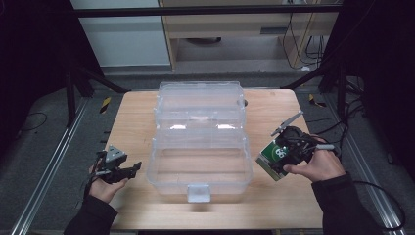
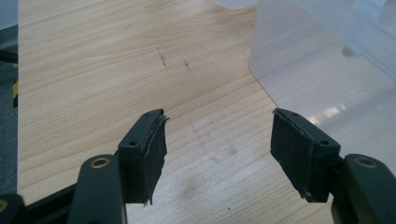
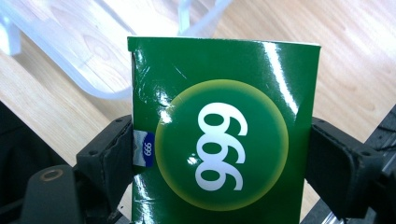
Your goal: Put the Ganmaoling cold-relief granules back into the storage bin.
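**Green box gripped and lifted beside the open clear bin**

The landmark here is the clear plastic bin (image 1: 199, 164), which stands open in the middle of the tabletop (image 1: 132, 117) with its lid (image 1: 199, 105) folded back on the far side. Its near compartment looks empty.

Just to the right of the bin, the right gripper (image 1: 280, 157) holds a green box (image 1: 275, 157) marked with a white "999" in a yellow-green circle. In the right gripper view the fingers (image 3: 112, 156) press on the two opposite sides of the box (image 3: 223, 135), set wide apart because the box is wide, and the bin's clear rim lies beyond the box's top edge. From the high view the box appears tilted and raised off the tabletop, close to the bin's right wall but not yet over the opening.

To the left of the bin, the left gripper (image 1: 131, 170) rests low near the bin's front left corner. Its fingers (image 2: 152, 154) stand wide with nothing between them; bare wood shows in the gap, and the bin's wall (image 2: 322, 70) is off to one side.

By my reading, the pick-up is done: the box is secured and clear of the wood. What is left is to carry it over the bin's right wall, lower it into the compartment and let go. Closing the lid may follow; it is fully open now.
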A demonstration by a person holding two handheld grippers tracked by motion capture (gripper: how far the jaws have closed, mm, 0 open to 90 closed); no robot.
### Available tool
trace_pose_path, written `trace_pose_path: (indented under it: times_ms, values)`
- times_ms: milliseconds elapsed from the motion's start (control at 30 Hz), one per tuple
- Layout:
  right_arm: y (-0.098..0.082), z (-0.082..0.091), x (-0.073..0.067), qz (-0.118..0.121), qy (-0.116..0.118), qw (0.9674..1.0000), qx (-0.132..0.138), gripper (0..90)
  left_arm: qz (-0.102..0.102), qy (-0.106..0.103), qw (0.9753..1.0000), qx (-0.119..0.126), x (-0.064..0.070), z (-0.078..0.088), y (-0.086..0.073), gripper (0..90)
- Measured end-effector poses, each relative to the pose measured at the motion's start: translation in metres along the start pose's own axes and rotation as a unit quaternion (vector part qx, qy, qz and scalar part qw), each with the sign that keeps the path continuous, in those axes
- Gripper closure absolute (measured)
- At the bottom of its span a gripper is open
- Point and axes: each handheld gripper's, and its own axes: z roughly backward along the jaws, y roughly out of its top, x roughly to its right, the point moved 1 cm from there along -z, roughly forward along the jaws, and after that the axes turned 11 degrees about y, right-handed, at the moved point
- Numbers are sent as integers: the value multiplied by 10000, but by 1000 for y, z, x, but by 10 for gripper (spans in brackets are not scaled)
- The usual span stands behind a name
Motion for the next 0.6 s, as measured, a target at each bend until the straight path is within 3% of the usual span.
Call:
trace_pose_path:
  times_ms: [300,433,600]
  values:
    - [25,10,-7,578,208,9981,31,174,-4,2,10000,-10,-1,0,0,348]
    - [36,10,-10,1026,378,9939,150,174,-9,0,10000,-15,0,-1,-1,348]
    - [47,6,-13,1308,517,9900,116,175,-16,-19,10000,-22,0,-1,-1,347]
